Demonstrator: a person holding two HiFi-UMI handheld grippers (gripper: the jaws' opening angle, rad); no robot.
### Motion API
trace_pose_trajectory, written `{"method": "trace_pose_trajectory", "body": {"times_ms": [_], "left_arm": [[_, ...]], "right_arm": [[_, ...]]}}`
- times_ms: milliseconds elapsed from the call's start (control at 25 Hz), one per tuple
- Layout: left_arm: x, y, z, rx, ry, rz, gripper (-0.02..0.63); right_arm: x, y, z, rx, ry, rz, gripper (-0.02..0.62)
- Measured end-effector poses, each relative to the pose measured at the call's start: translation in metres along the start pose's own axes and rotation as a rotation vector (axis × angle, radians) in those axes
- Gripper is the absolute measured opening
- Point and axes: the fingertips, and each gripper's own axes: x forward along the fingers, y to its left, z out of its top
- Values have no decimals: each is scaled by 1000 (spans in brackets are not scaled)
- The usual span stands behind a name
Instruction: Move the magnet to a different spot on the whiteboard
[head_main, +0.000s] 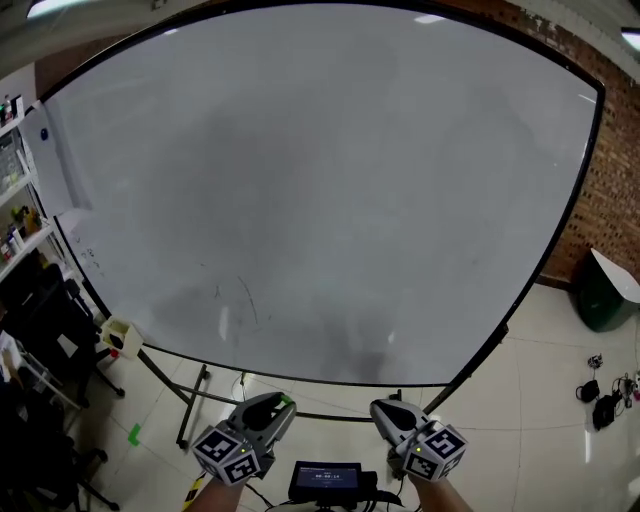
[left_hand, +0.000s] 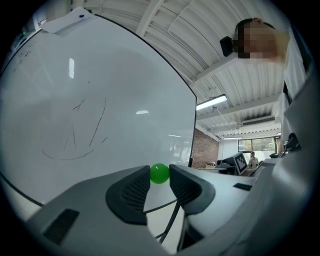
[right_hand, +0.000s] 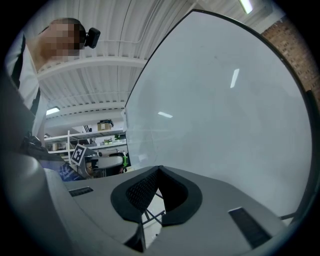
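In the head view, no legible writing is seen on the whiteboard (head_main: 330, 190), only faint strokes (head_main: 245, 298); a tiled floor (head_main: 540, 420) and a brick wall (head_main: 610, 190) are shown. In the left gripper view, the green magnet (left_hand: 159, 173) is pinched at the jaw tips of the left gripper (left_hand: 160, 176), in front of the whiteboard. In the right gripper view, the right gripper (right_hand: 159, 172) is seen pressed together.

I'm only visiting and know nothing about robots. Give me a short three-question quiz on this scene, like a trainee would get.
1. Multiple choice: what sits between the jaws of the left gripper? A) a marker pen B) a green magnet C) nothing
2. True or false: the right gripper also holds something.
3. Fill in: the wall to the right of the whiteboard is made of ____.

Key: 1 B. 2 False: its jaws are shut with nothing between them. 3 Brick.
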Motion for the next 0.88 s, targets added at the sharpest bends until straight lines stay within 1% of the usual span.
{"method": "trace_pose_trajectory", "body": {"times_ms": [120, 240, 440, 480, 640, 800, 880], "left_arm": [[18, -10, 7, 91, 24, -20, 143], [37, -21, 21, 184, 23, -48, 146], [73, -34, 50, 404, 18, -8, 143], [80, -38, 56, 436, 16, -3, 143], [110, -55, 82, 511, -9, -9, 143], [141, -68, 98, 650, 10, 4, 141], [155, -72, 102, 716, 26, 23, 141]], "right_arm": [[-1, -9, 2, 6, -1, 1, 31], [-2, -17, 6, 10, -3, 0, 31], [-3, -37, 12, 19, -3, 2, 31], [-4, -42, 13, 21, -4, 3, 31], [-3, -56, 20, 22, -14, 17, 31], [-5, -70, 29, 22, -26, 16, 31], [-5, -75, 35, 21, -30, 16, 29]]}}
